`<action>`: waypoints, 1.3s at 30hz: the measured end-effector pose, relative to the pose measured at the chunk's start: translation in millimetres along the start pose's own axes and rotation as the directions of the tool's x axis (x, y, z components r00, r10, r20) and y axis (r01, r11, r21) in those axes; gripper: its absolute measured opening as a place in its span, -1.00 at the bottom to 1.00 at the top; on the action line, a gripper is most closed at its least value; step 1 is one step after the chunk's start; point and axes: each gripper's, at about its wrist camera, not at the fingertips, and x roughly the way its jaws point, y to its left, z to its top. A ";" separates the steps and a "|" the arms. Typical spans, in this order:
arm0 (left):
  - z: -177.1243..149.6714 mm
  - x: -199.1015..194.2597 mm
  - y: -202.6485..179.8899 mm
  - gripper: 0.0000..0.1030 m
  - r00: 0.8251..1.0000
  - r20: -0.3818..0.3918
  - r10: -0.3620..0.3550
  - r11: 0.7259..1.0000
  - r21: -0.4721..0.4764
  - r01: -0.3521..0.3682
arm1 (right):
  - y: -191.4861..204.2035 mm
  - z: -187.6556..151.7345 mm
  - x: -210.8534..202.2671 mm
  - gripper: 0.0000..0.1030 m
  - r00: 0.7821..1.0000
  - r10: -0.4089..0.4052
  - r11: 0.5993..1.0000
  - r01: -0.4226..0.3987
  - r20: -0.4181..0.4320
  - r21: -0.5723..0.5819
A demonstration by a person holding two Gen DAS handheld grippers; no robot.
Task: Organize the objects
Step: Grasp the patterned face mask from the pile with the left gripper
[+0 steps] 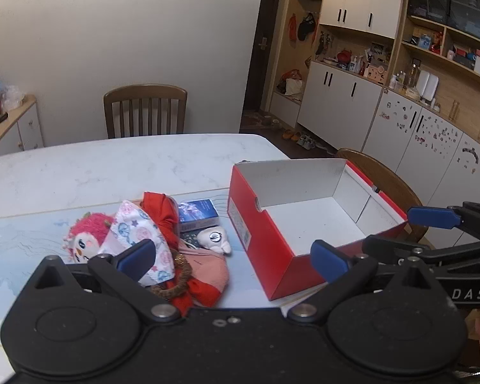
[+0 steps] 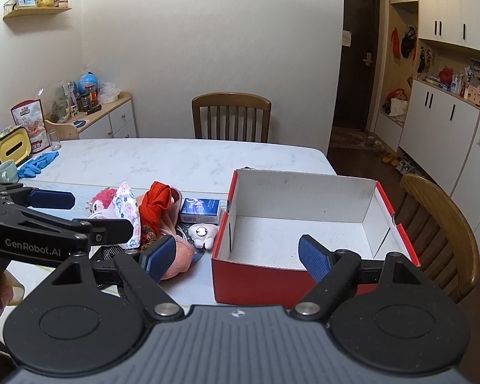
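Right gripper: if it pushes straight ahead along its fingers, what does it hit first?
Probably the red cardboard shoebox with the white, empty interior. The open right gripper points down over the box's near red wall, so it would likely meet that wall or the floor inside; depth is unclear.

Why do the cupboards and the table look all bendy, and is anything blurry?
Left wrist view: the fisheye lens bows the cupboards and curves the table edge; corners go dark. Right wrist view: same bending on the door and chair. Both views are sharp with soft, even room light; the red box shows no glare.
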 end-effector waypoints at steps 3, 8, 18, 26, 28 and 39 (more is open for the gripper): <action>2.0 6.5 -3.7 0.99 1.000 -0.010 0.010 1.000 -0.022 -0.010 | -9.7 2.3 5.6 0.63 1.000 0.006 1.000 -0.006 -0.003 -0.007; 7.7 18.5 -14.4 0.99 0.999 -0.013 0.053 0.998 -0.041 -0.054 | -31.1 7.7 17.3 0.63 0.999 0.029 1.000 -0.029 -0.015 -0.012; 17.2 42.4 -21.4 0.98 0.992 -0.037 0.123 0.983 -0.129 -0.127 | -73.2 20.2 46.4 0.63 0.997 0.051 0.998 -0.052 -0.052 -0.036; 14.8 67.0 -0.2 0.98 0.961 -0.083 0.265 0.951 -0.141 -0.274 | -127.0 23.9 74.7 0.62 0.992 -0.059 0.998 0.057 -0.110 -0.022; 12.9 74.2 6.5 0.98 0.948 -0.102 0.302 0.941 -0.127 -0.314 | -143.1 23.0 82.9 0.62 0.988 -0.083 0.996 0.081 -0.134 -0.023; 3.4 95.7 23.7 0.97 0.905 -0.171 0.389 0.905 -0.110 -0.410 | -205.7 8.1 123.9 0.04 0.949 -0.153 0.986 0.167 -0.274 0.028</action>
